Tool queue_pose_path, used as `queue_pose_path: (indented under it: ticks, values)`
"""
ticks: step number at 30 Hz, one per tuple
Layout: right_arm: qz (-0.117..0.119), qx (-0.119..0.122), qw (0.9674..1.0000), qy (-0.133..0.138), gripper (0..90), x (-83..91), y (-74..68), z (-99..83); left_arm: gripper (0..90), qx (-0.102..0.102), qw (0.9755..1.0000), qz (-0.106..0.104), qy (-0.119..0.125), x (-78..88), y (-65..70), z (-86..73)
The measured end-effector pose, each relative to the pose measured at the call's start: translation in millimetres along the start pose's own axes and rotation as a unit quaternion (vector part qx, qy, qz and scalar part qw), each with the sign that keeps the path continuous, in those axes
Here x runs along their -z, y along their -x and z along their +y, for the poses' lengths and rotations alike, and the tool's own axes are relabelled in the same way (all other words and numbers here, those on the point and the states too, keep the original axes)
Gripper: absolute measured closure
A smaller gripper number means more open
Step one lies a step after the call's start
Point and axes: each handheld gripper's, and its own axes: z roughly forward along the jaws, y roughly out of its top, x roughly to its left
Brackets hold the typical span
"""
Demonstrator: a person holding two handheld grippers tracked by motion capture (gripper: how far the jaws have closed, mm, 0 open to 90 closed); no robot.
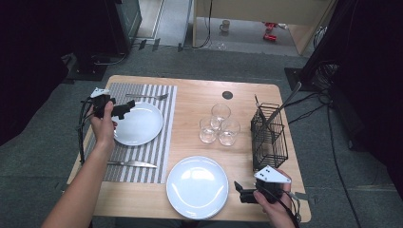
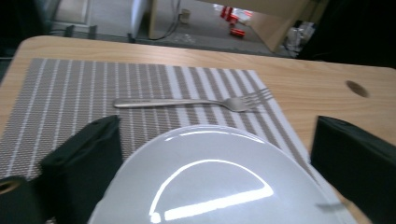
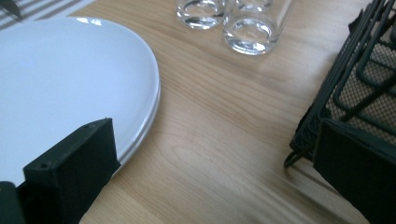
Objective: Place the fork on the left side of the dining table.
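My left gripper hovers at the left rim of a white plate that lies on a striped placemat. In the left gripper view its jaws stand wide apart above the plate, open, touching nothing. A fork lies on the mat beyond the plate. My right gripper is at the table's front edge, just right of a second white plate. It is open, with bare wood between the jaws and the plate's rim by the left one.
Three clear glasses stand mid-table. A black wire caddy at the right holds a utensil handle. A knife lies on the mat's near part. The wooden table has a dark round hole.
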Motion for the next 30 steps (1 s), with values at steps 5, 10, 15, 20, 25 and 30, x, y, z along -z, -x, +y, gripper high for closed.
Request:
queue_pose_path:
  ticks: [5, 10, 15, 20, 25, 30]
  values:
    - [0.004, 0.001, 0.9999, 0.011, 0.0, 4.1, -3.2, 9.8, 1.4, -0.015, 0.9999, -0.006, 0.001, 10.4, 9.3, 0.4]
    - [0.008, -0.001, 0.9997, 0.021, 0.0, 7.0, -7.1, 19.8, 1.4, -0.031, 0.9991, -0.027, -0.009, 19.4, 19.8, -5.6]
    - [0.012, -0.003, 0.9994, 0.031, 0.0, 7.9, -12.6, 28.9, 0.0, -0.045, 0.9981, -0.041, -0.001, 33.7, 31.9, -9.6]
    - [0.015, -0.005, 0.9991, 0.040, 0.0, 8.6, -16.6, 38.2, 0.0, -0.066, 0.9963, -0.055, -0.003, 46.5, 46.9, -14.9]
    - [0.021, -0.001, 0.9987, 0.047, 0.0, 8.0, -22.1, 47.1, 0.0, -0.077, 0.9945, -0.071, -0.008, 57.4, 59.9, -24.9]
    - [0.022, -0.001, 0.9982, 0.056, 0.0, 5.8, -27.1, 56.4, 0.0, -0.091, 0.9929, -0.076, -0.015, 66.1, 69.1, -35.1]
